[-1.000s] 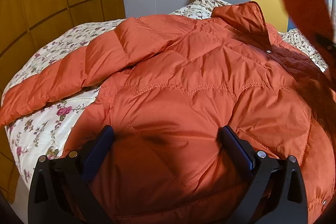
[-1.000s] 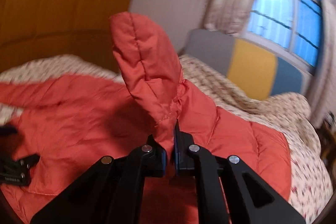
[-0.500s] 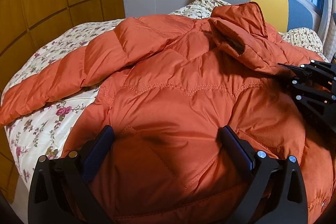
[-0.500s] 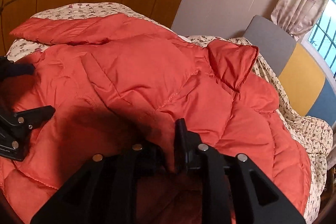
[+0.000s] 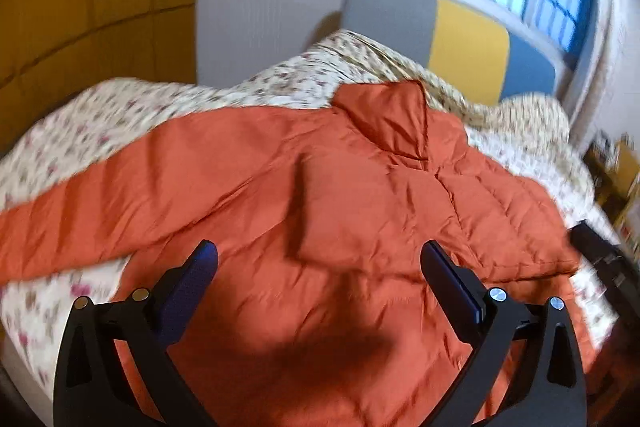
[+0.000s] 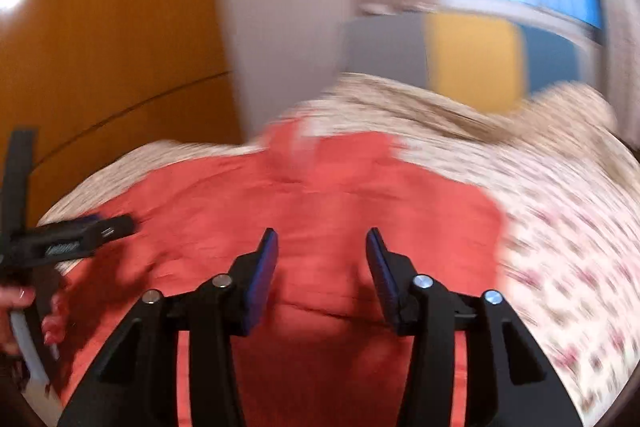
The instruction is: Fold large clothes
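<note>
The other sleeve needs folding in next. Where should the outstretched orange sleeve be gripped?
Probably at the cuff end of the sleeve, coming from its outer edge: it lies flat and straight across the floral bedsheet, so the thin edge suits the fingers.

Orange quilted down jacket (image 5: 360, 211) lies spread flat on a floral bedspread (image 5: 132, 107), collar end (image 5: 384, 119) toward the headboard. One sleeve (image 5: 120, 195) extends straight out to the left across the bedding. The opposite sleeve (image 5: 356, 211) is folded inward over the body panel. Fabric is puffy and lightly creased. Both views are motion-blurred; finer detail cannot be confirmed.
</note>
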`<action>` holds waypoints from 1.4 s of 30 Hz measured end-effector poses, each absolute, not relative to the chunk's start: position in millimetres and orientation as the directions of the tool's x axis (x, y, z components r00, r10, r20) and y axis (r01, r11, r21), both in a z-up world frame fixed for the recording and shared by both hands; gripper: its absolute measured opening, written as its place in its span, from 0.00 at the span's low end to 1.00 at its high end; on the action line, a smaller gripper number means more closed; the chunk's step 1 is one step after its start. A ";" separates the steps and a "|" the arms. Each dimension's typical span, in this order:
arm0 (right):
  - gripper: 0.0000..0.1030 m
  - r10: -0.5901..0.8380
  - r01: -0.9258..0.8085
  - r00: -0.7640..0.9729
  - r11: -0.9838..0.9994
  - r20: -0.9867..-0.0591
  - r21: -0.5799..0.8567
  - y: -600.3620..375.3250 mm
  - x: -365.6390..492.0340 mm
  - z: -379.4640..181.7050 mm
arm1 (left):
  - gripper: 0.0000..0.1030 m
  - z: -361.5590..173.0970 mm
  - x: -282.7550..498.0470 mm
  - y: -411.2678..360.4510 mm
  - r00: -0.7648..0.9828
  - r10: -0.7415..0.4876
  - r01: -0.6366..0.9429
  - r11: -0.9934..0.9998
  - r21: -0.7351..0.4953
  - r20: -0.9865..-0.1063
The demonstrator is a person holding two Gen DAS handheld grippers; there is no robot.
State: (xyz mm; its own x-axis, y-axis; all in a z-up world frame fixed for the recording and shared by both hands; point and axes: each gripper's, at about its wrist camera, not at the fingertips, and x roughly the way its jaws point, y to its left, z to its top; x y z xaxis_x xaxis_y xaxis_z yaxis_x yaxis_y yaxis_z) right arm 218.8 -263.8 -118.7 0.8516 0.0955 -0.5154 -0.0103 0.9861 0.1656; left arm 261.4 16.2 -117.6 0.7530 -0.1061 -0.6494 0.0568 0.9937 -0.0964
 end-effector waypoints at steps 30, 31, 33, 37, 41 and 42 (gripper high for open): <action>0.24 -0.043 0.227 0.665 0.963 -0.745 0.146 -310.0 287.1 -185.6 | 0.97 -192.2 328.8 -2.2 0.639 -0.027 0.043 0.999 0.000 -0.769; 0.24 -0.051 0.229 0.663 0.964 -0.747 0.138 -310.2 289.8 -189.5 | 0.97 -192.1 328.7 -2.0 0.639 -0.028 0.043 0.999 -0.001 -0.769; 0.25 -0.063 0.227 0.661 0.966 -0.748 0.120 -309.0 294.1 -193.8 | 0.97 -192.6 329.1 -2.2 0.638 -0.030 0.044 0.999 -0.002 -0.770; 0.26 -0.068 0.226 0.668 0.967 -0.741 0.115 -309.4 294.5 -196.6 | 0.97 -192.7 329.6 -2.1 0.638 -0.028 0.043 0.999 0.000 -0.770; 0.27 -0.073 0.227 0.670 0.968 -0.739 0.111 -310.4 294.5 -197.3 | 0.97 -183.5 327.9 -7.9 0.638 0.023 0.034 0.998 0.057 -0.770; 0.27 -0.076 0.227 0.670 0.968 -0.738 0.107 -310.2 294.8 -197.5 | 0.97 -172.6 324.6 -12.0 0.664 0.044 0.027 0.996 0.083 -0.747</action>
